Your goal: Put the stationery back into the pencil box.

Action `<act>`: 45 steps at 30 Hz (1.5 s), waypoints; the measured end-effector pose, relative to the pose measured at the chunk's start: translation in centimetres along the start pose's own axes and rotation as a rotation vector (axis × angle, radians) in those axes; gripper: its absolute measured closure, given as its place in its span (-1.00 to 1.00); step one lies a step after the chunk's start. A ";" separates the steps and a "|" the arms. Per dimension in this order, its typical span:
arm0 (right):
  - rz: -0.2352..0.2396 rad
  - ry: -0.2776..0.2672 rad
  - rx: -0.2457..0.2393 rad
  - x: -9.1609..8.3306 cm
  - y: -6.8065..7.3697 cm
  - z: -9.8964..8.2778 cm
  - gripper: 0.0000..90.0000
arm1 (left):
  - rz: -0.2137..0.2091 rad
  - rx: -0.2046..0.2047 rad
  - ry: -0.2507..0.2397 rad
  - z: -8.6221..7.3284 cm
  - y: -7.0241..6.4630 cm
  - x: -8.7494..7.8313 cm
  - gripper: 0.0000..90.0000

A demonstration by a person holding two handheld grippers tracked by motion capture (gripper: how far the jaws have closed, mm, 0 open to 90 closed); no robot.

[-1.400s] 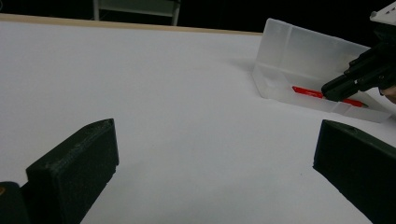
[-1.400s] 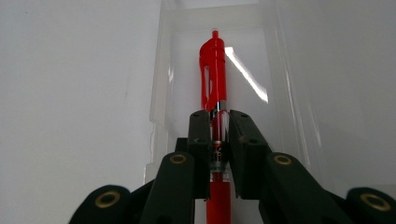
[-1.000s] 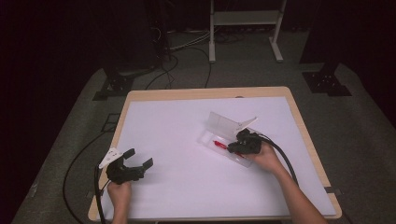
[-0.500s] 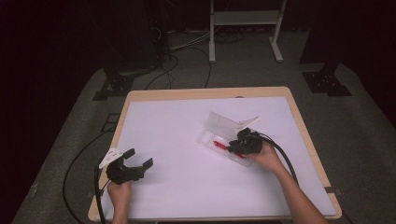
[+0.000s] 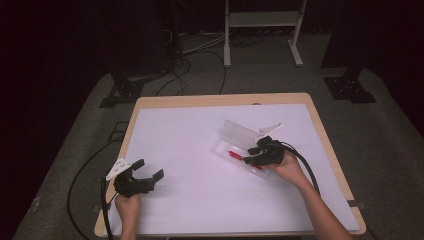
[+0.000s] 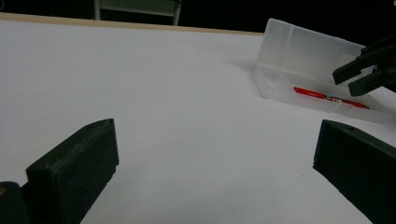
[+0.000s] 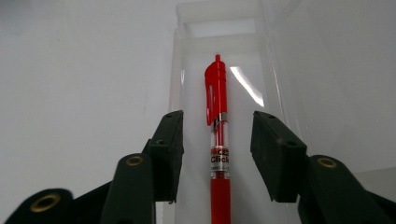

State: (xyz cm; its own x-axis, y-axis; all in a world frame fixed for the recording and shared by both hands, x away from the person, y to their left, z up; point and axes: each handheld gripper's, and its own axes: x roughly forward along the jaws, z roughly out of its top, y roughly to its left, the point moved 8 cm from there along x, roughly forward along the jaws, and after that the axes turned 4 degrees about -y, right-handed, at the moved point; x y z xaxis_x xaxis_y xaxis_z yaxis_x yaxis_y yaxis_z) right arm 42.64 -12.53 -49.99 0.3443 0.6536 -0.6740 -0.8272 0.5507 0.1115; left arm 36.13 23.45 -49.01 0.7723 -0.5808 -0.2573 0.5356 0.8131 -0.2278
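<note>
From the high view, your right gripper (image 5: 254,151) hovers over the clear plastic lidded box (image 5: 239,150) on the white-topped table (image 5: 190,130), where the red click pen (image 5: 235,155) lies. Your left gripper (image 5: 150,170) rests open and empty, well apart.

In the left gripper view, the pen (image 6: 327,96) lies flat inside the box (image 6: 299,70).

In the right gripper view, the jaws have just been opening; the pen (image 7: 218,135) sits between them, untouched. Judge it light, stiff and slick: grip mid-barrel.
</note>
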 end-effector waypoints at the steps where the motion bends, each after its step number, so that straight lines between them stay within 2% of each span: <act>1: 0.002 -0.004 -0.002 -0.1 0.1 0.1 0.13 | -0.001 -0.001 0.000 0.0 0.0 0.0 -1.00; 9: 0.000 -0.028 -0.017 -1.4 0.5 0.4 0.05 | -0.002 0.003 0.004 0.0 -0.1 0.0 -1.00; 19: 0.000 -0.046 -0.005 -2.8 0.6 0.1 -0.09 | -0.002 0.004 0.006 -0.1 -0.1 0.0 -1.00; 32: -0.006 -0.037 -0.028 -4.0 0.9 -0.4 -0.10 | 0.000 0.006 0.008 -0.1 -0.1 0.0 -1.00; 45: -0.004 -0.069 -0.012 -5.9 1.1 -1.3 -0.10 | -0.001 0.008 0.010 -0.1 -0.2 0.0 -1.00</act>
State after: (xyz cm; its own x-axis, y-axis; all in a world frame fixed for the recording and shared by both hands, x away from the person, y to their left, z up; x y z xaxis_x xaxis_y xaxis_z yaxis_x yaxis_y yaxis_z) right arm 39.09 -16.48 -46.86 0.3774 0.6860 -0.6220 -0.8309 0.5475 0.0997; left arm 36.02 23.30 -49.07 0.7686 -0.5816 -0.2664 0.5389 0.8131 -0.2202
